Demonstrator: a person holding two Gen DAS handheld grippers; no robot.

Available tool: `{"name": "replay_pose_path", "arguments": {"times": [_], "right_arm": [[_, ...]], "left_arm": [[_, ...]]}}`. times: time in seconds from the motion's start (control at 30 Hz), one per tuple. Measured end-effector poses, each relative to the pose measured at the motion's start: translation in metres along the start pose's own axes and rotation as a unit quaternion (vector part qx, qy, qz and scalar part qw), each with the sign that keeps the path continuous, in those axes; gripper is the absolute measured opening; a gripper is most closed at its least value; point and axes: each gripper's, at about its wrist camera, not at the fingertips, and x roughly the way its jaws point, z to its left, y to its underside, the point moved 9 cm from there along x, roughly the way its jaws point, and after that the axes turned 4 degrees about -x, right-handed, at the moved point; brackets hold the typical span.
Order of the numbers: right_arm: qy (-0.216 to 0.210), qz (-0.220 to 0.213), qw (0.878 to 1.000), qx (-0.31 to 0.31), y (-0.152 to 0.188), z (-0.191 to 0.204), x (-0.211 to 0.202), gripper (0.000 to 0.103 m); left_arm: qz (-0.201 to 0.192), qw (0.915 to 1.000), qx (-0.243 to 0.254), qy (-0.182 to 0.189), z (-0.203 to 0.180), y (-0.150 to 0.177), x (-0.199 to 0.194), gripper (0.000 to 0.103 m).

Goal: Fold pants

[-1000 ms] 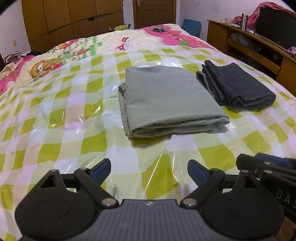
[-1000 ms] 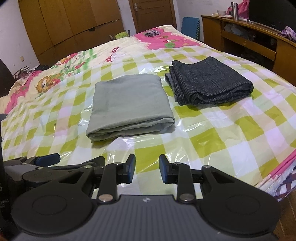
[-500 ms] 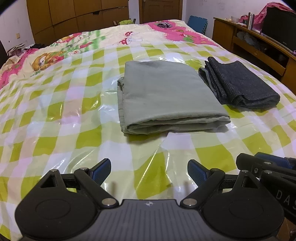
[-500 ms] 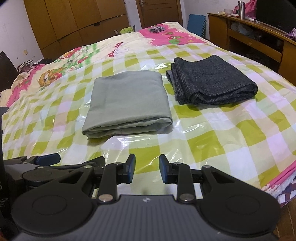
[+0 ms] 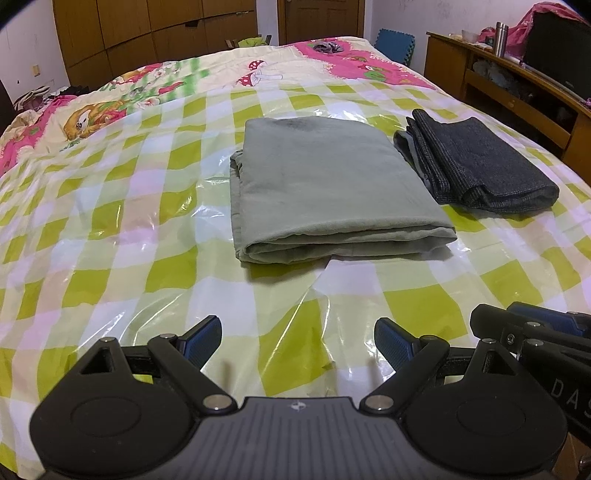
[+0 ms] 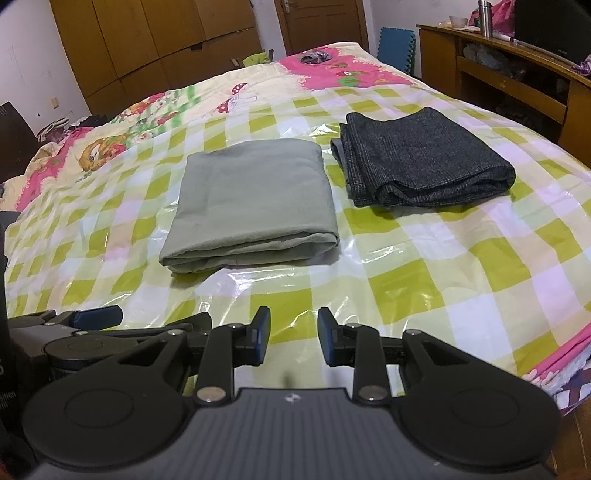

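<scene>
**Two folded pants on the bed, both grippers empty**

Left wrist view: A bedroom with a wooden wardrobe (image 5: 147,33) along the far wall, a door (image 5: 321,18) and a wooden desk (image 5: 517,92) on the right. The bed is covered with a glossy green-and-white checked sheet (image 5: 110,229), with a pink cartoon quilt (image 5: 177,85) showing at its far end. The green pants (image 5: 325,184) lie folded into a neat rectangle at the middle of the sheet, their folded edge toward the camera. Just beside them to the right, with a narrow gap between, lie the dark pants (image 5: 480,162), also folded. The left gripper (image 5: 297,341) hangs low over the near part of the sheet, its jaws spread wide with nothing between them, well short of the green pants. The right gripper (image 5: 543,328) pokes in at the lower right edge.

Right wrist view: The same wardrobe (image 6: 147,44), door (image 6: 321,22) and desk (image 6: 517,77) stand behind the bed. A steel flask (image 6: 484,13) stands on the desk. The green pants (image 6: 255,203) sit left of centre on the sheet (image 6: 424,280), and the dark pants (image 6: 424,158) lie to their right, apart from them. The right gripper (image 6: 293,336) is over the near sheet with its jaws set narrow but not closed, a clear gap between the blue pads (image 6: 263,334) and nothing held. The left gripper (image 6: 98,317) shows at the lower left.
</scene>
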Motion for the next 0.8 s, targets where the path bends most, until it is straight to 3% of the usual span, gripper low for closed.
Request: {"name": "replay_pose_path", "arguments": {"times": [0.8], "right_arm": [[0.001,0.000,1.000,-0.002,-0.0001,0.0006,-0.0004,0.029]], "left_arm": [[0.004,1.0000,-0.004,0.005,-0.0005,0.0002,0.0025,0.101]]}}
